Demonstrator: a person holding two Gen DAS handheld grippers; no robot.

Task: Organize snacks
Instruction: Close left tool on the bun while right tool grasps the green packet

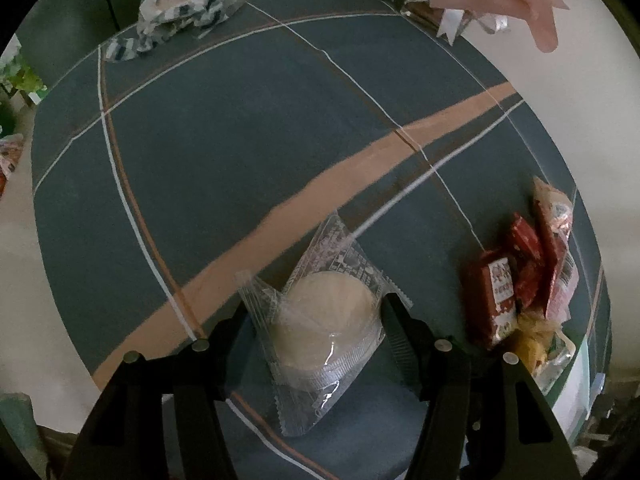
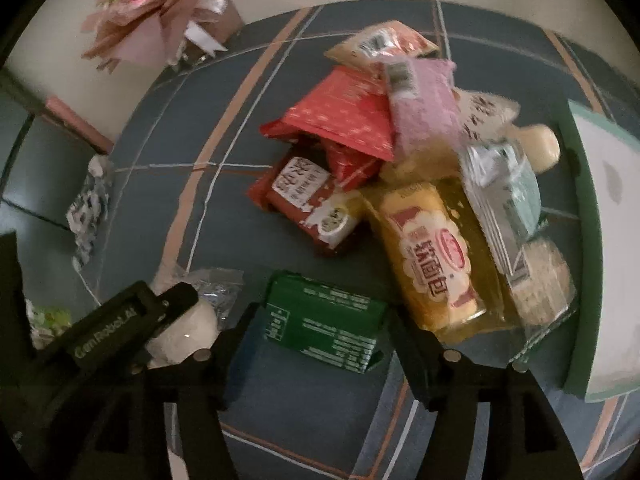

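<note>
In the left wrist view my left gripper is open around a round cream pastry in a clear wrapper that lies on the blue plaid tablecloth; the fingers stand on either side of it with small gaps. In the right wrist view my right gripper is open around a green snack packet lying flat. The left gripper and its pastry show at the lower left there. A pile of snacks lies beyond: red packets, a yellow bread pack, pink and clear-wrapped ones.
A crumpled blue-white wrapper lies at the far table edge. A pink bouquet stands at the back. A green-rimmed white box sits right of the pile. The snack pile also shows at right in the left wrist view.
</note>
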